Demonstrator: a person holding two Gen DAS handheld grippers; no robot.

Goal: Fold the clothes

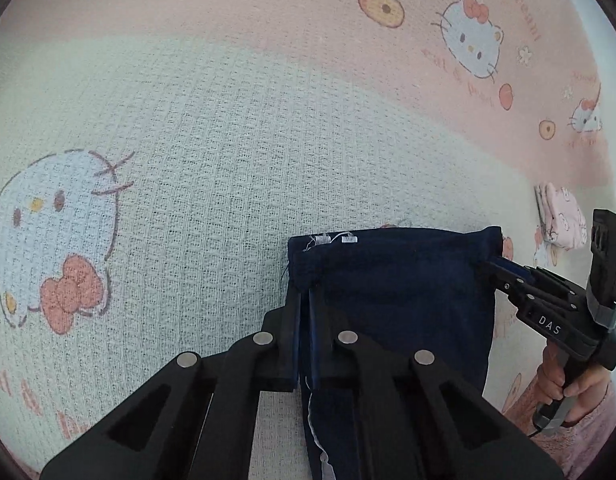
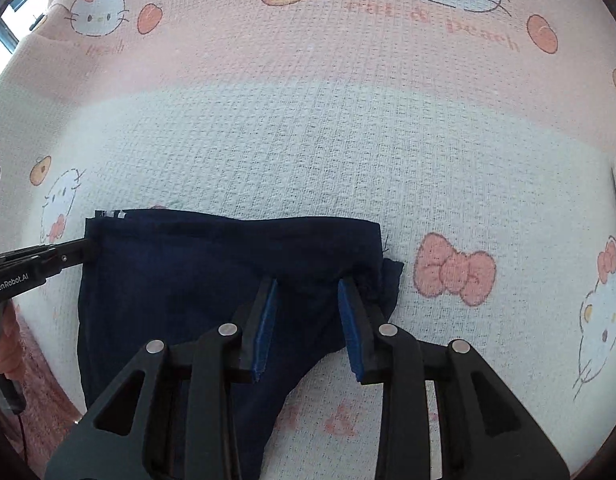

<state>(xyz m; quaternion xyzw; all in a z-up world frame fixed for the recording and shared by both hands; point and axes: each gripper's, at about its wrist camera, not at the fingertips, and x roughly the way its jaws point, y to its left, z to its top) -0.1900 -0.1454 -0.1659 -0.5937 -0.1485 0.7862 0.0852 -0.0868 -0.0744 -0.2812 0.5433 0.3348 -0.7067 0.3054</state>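
Note:
A navy garment (image 1: 395,280) lies folded flat on the cat-print bedspread (image 1: 228,140). In the left wrist view my left gripper (image 1: 306,292) is shut on the cloth's far left corner, with the fabric pinched between the blue pads. My right gripper (image 1: 491,265) reaches in at the cloth's right edge. In the right wrist view the navy garment (image 2: 180,280) spreads to the left, and my right gripper (image 2: 308,292) stands open over its far right corner, pads apart with cloth beneath them. The left gripper (image 2: 86,246) touches the cloth's left edge.
A folded pink garment (image 1: 563,216) lies on the bedspread to the right. A hand (image 1: 559,380) holds the right gripper's handle; another hand (image 2: 4,344) shows at the left edge. The bedspread (image 2: 347,140) stretches beyond the cloth. A window (image 2: 8,20) is at far left.

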